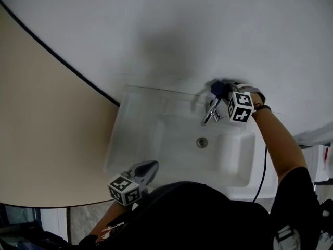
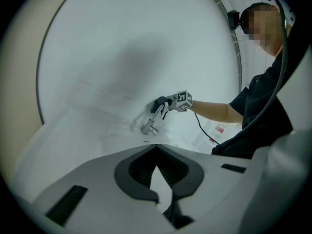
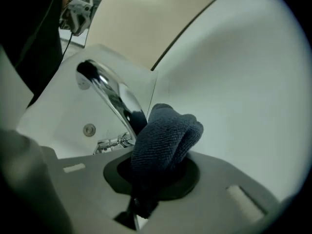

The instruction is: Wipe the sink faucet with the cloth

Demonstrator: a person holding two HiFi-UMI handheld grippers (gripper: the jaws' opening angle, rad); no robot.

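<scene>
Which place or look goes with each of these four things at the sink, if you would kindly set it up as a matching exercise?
Things:
1 cloth
2 faucet
3 drain
4 left gripper

Matches:
A shiny chrome, curved
B round, in the floor of the sink
C dark blue, bunched in the right gripper
D over the sink's near left corner

Pairs: 1-C, 2-A, 3-B, 4-D

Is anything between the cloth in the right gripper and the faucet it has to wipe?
Nothing visible. The right gripper has its jaws shut on the cloth, which is right at the faucet neck.
</scene>
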